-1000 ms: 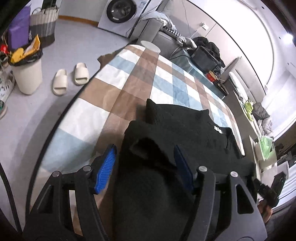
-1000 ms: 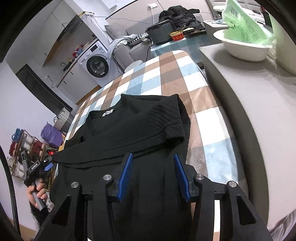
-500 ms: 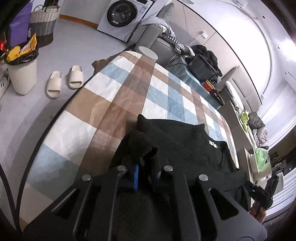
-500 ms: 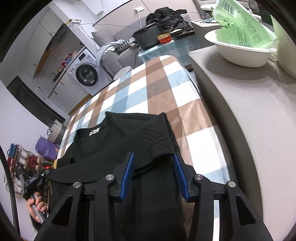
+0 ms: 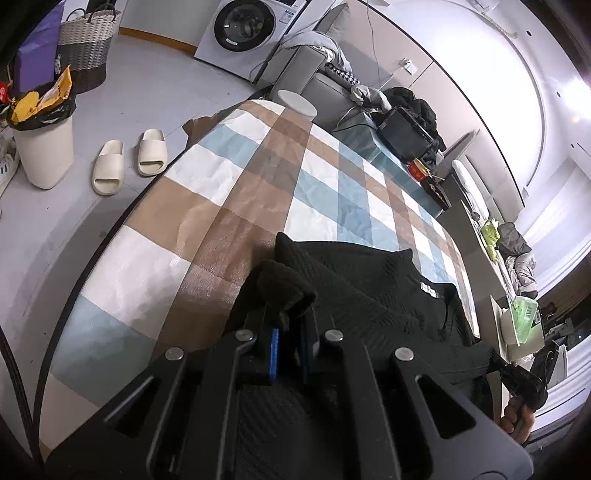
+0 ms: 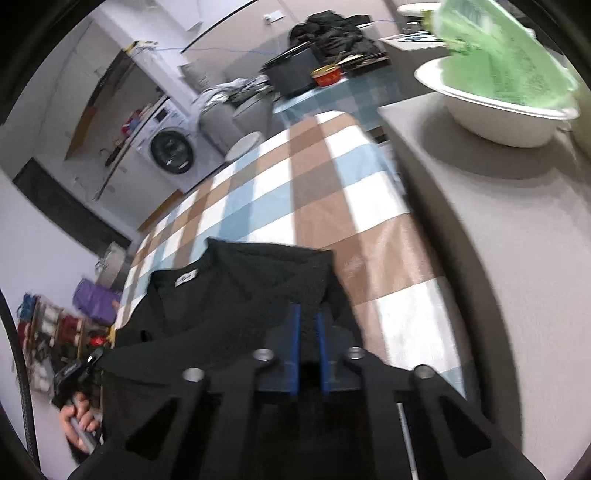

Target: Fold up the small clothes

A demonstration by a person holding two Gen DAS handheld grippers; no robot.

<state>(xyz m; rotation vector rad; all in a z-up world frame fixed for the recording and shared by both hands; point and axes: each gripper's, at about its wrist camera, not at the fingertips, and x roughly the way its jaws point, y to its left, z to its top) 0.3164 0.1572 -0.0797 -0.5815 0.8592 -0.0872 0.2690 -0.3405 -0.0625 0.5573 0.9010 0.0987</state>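
A small black knit top (image 5: pixel 373 288) lies on a checked blanket (image 5: pixel 258 177), sleeves folded in, white neck label (image 5: pixel 428 288) showing. My left gripper (image 5: pixel 288 332) is shut on a bunched fold of the top at its near left edge. In the right wrist view the same black top (image 6: pixel 236 288) lies on the checked blanket (image 6: pixel 332 192). My right gripper (image 6: pixel 308 328) is shut on the top's near right edge. The other hand and gripper show at the frame edge in each view.
Left of the bed are two slippers (image 5: pixel 129 158), a white bin (image 5: pixel 40 140), a woven basket (image 5: pixel 85 44) and a washing machine (image 5: pixel 247 29). A grey counter with a white bowl (image 6: pixel 506 118) runs along the bed's right side. Sofa and clutter stand beyond.
Both grippers were open over the top's near edge one second ago. The left one closed on the fabric first, then the right one. Both views have lifted slightly.
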